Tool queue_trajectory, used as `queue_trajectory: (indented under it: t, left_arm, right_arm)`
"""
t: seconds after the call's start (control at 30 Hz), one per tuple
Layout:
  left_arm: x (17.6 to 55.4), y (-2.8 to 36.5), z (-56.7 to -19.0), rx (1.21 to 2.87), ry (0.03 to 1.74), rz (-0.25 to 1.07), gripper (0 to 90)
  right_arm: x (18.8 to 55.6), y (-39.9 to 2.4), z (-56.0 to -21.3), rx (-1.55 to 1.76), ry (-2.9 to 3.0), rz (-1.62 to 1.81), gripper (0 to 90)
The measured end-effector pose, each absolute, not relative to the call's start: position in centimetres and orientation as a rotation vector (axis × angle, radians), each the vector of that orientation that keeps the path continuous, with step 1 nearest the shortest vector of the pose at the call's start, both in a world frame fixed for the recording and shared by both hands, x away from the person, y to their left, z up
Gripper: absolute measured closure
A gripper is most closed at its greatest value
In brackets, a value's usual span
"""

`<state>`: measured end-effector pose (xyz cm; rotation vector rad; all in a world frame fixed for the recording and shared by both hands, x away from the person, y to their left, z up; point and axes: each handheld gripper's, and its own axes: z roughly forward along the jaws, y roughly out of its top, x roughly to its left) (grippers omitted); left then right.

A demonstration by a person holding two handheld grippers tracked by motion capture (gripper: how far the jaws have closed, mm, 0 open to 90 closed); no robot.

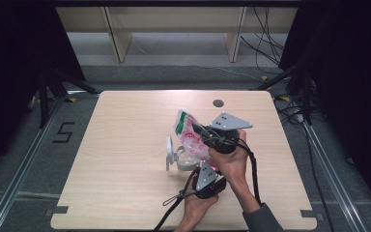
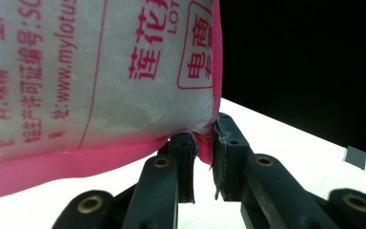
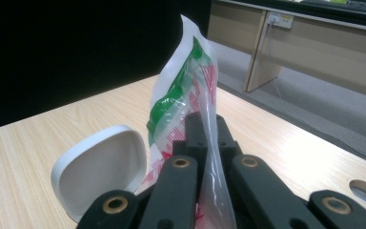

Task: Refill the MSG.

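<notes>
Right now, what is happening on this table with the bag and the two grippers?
A person is holding one plastic bag with red print between two hand-held grippers, above a light wooden table. The right gripper is shut on an upper edge of the bag. The left gripper pinches the pink bottom corner of the bag. Below the bag stands a white container with its lid open. Whether anything is pouring out cannot be seen.

Bag (image 2: pixel 100 71) cut off by frame's top and left
</notes>
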<state>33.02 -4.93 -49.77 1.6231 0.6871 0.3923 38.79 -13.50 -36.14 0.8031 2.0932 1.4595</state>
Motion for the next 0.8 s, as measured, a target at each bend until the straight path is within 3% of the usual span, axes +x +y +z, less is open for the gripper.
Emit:
queue_trajectory:
  t: [0.8]
  left_arm:
    - [33.07, -5.1, -49.78, 1.62, 0.694, 0.373, 79.4]
  right_arm:
    - [39.45, -13.62, -36.38, 0.796, 2.106, 1.443, 90.0]
